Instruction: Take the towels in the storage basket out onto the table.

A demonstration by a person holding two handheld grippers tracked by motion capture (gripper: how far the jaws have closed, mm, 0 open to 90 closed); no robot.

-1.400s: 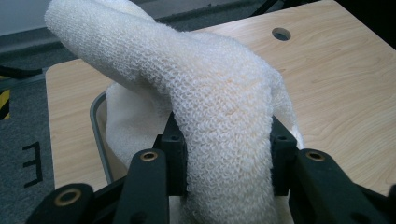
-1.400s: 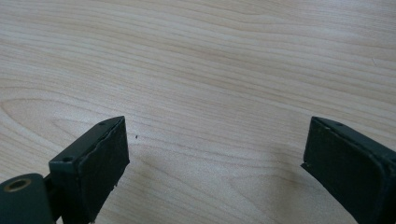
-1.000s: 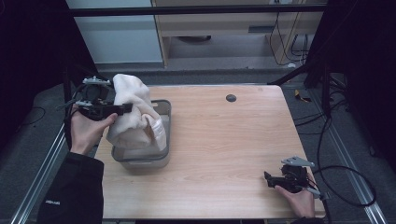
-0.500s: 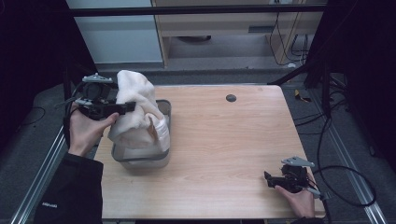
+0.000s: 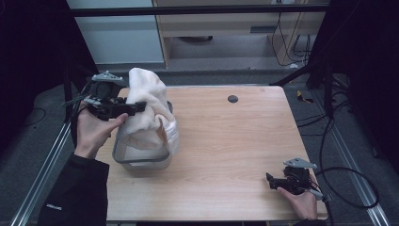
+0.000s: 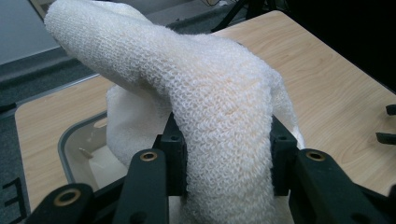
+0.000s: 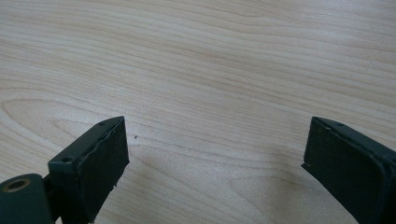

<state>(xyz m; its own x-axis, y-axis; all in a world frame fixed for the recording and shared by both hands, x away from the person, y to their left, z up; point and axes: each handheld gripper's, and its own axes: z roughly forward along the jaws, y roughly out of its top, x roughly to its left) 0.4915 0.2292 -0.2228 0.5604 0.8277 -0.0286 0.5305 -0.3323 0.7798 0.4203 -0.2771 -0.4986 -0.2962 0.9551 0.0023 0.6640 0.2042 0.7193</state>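
Note:
A cream knitted towel [image 5: 148,113] hangs above a grey-rimmed bin [image 5: 141,163] at the table's left side. Its lower end droops into the bin and over the right rim. My left gripper [image 5: 134,109] is shut on the towel's upper fold; in the left gripper view the towel [image 6: 219,116] bulges between the two black jaws, with the bin [image 6: 70,142] below. My right gripper [image 5: 269,181] rests low at the table's front right corner, open, with bare wood between its pads [image 7: 105,158].
The wooden table [image 5: 235,141] has a small dark round hole [image 5: 232,99] near its far edge. Cables trail on the floor to the right. A metal frame rail runs along the table's left side.
My left gripper has lifted the towel higher out of the bin. The right gripper has stayed put.

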